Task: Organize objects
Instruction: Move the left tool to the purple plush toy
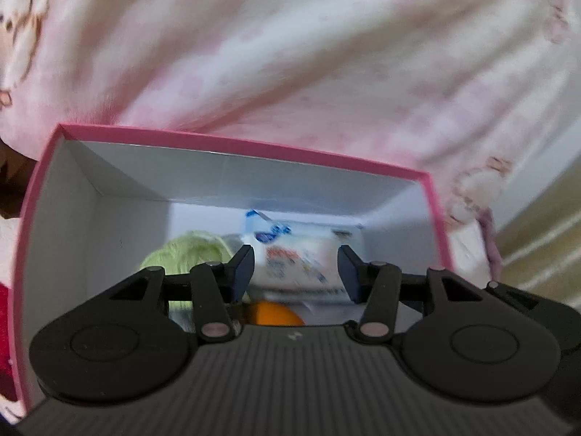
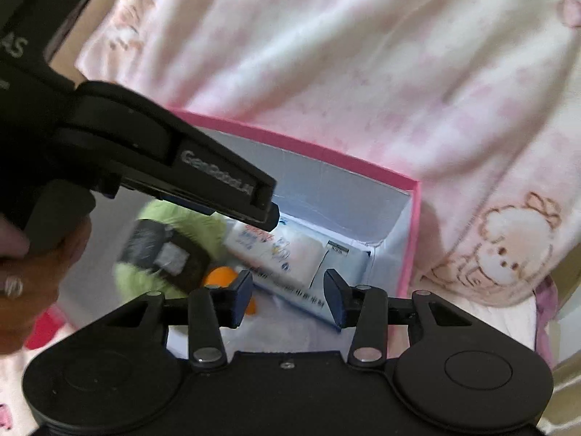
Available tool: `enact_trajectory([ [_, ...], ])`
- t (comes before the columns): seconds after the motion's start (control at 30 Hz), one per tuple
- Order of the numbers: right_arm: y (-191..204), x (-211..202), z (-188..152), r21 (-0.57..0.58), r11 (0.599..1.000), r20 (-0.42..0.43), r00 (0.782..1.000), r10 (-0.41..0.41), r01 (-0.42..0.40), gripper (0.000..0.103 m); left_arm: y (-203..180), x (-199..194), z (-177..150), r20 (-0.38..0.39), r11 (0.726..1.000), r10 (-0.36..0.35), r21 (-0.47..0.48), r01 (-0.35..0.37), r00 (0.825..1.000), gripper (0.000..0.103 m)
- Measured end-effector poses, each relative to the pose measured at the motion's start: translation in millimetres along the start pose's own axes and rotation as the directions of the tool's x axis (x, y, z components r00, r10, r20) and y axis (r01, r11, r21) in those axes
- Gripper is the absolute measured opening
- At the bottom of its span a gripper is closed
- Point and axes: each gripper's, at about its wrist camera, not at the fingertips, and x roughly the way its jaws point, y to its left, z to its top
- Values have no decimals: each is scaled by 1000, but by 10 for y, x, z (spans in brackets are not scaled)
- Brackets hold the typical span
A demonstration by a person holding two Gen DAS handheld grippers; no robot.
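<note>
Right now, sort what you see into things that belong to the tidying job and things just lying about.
Part of the job:
- pink box
- white printed packet
- green fluffy thing
- orange thing
- dark flat item
- left hand-held gripper
- right hand-held gripper

Lying about:
- pink patterned blanket
- red cloth

Left gripper (image 1: 296, 270) over pink-rimmed box (image 1: 232, 143), jaws apart, nothing gripped. White printed packet (image 1: 301, 254) lies in box between the fingers; green fuzzy thing (image 1: 189, 250) to its left, orange ball (image 1: 274, 314) below. Pink blanket (image 1: 290, 54) behind.
</note>
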Motion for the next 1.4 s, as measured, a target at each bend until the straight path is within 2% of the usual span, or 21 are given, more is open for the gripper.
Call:
enact_trajectory([
  [0.27,-32,-960,-190,6,996,29,996,85,-85,54,-292,-739,-190,-55,993,-83,83,87,995,57],
  [0.5,-15,-1649,-400,6,996,32,995,94,-94,60,-610,-1450,-372,-49,962,-64,262,75,997,61],
  [0.63,-6,-1949,-542,19,992,68,990,122,-123,64,-681,-1721,-535,-62,949,-93,297,107,994,64],
  [0.7,13,-2054,-639,17,991,88,988,129,-131,69,-688,-1816,-650,-72,945,-114,299,130,991,65],
  [0.87,27,-2143,-928,30,989,123,982,142,-147,76,-645,-1876,-955,-62,942,-133,302,145,989,67],
  [1.03,-3,-2076,-1259,86,966,175,958,228,-245,76,-520,-1734,-1233,-63,944,-160,281,171,985,65],
  [1.13,34,-1964,-1392,72,973,181,962,205,-221,76,-447,-1583,-1361,-71,947,-176,259,189,982,65],
  [1.4,18,-1435,-1694,52,989,128,983,128,-136,76,-465,-1182,-1663,-15,937,-178,302,174,984,65],
])
